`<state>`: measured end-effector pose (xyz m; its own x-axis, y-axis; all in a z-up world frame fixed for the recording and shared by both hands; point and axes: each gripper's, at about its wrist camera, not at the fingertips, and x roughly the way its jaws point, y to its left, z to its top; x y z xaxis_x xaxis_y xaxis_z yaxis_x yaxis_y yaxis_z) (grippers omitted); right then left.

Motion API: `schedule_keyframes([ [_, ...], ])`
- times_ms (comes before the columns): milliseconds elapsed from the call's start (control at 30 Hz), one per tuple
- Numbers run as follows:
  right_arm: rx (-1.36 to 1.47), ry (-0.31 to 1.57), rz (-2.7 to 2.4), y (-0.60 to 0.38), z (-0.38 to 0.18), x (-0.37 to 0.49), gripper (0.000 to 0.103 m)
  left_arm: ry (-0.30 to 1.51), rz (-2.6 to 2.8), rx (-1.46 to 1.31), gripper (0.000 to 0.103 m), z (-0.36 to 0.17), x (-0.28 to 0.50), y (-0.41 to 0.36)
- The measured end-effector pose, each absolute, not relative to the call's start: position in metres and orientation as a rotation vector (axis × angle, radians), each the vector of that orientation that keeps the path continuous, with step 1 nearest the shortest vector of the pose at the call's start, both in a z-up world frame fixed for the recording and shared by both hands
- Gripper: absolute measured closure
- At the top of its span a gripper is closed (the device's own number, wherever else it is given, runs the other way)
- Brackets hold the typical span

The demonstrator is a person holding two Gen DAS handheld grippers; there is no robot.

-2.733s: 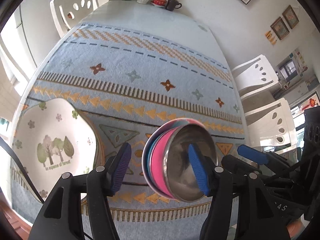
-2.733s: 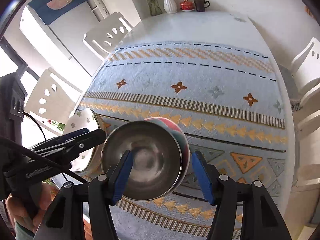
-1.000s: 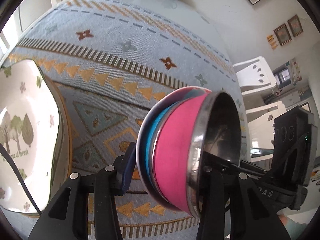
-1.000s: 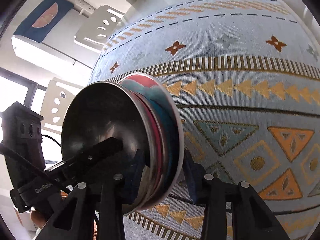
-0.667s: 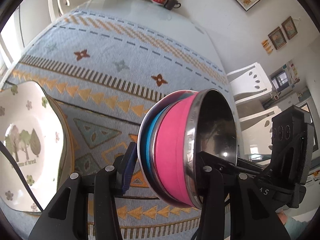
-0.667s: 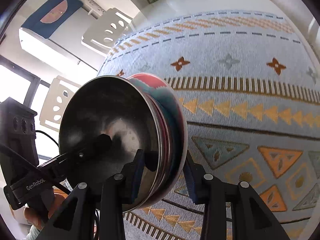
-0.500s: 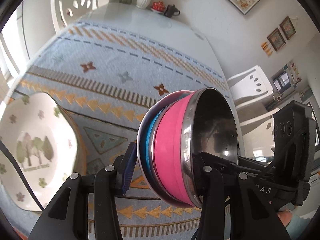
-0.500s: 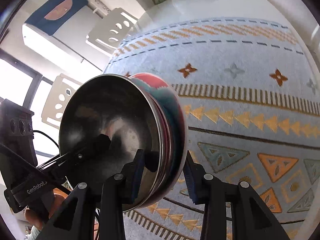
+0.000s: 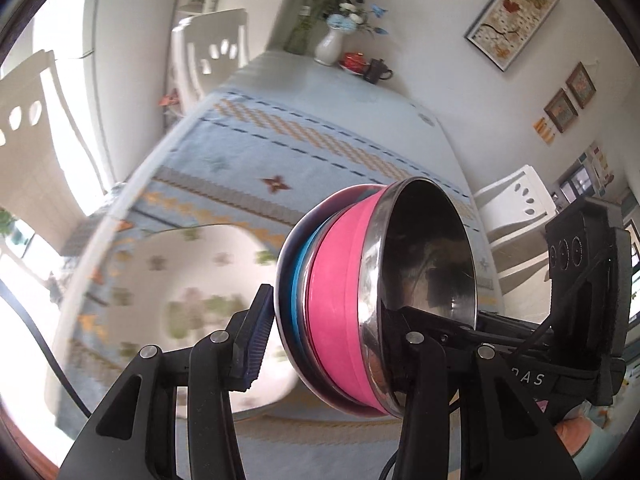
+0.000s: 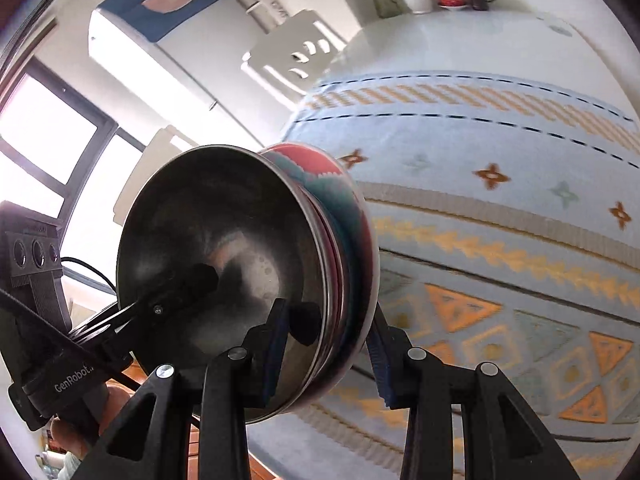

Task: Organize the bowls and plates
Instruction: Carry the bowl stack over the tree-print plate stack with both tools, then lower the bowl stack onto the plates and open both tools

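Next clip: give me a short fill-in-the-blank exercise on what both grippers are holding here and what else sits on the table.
1. Both the left gripper and the right gripper are clamped on one stack of nested ____.
2. The innermost steel bowl has an outer wall coloured ____.
3. On the patterned blue tablecloth lies a white plate with tree pictures, seen only in the ____ wrist view.
4. The white vase at the far end holds ____.

Missing words: bowls; pink; left; flowers

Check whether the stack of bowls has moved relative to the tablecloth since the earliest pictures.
Yes. The stack of bowls, clamped between both grippers, has risen off the tablecloth and now hangs on edge above the white floral plate.
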<state>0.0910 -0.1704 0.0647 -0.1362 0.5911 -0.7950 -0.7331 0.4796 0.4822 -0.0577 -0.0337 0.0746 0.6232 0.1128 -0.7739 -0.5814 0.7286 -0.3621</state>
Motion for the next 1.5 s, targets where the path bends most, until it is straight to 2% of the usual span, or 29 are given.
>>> schedule_keyframes([
  [367, -0.188, 1.331, 1.129, -0.100, 0.031, 0.023, 0.066, 0.843, 0.443, -0.697, 0.063, 0.033, -0.121, 0.023],
  [900, -0.209, 1.377, 1.008, -0.078, 0.007, 0.014, 0.066, 0.867, 0.365, -0.779, 0.064, -0.003, -0.121, 0.050],
  [1200, -0.171, 1.422, 0.946, -0.075, 0.008, 0.023, 0.065, 0.862, 0.352, -0.800, 0.065, 0.002, -0.121, 0.057],
  [1500, -0.105, 1.400, 0.903, -0.092, 0.033, 0.020, 0.064, 0.816, 0.383, -0.733, 0.063, 0.042, -0.133, 0.061],
])
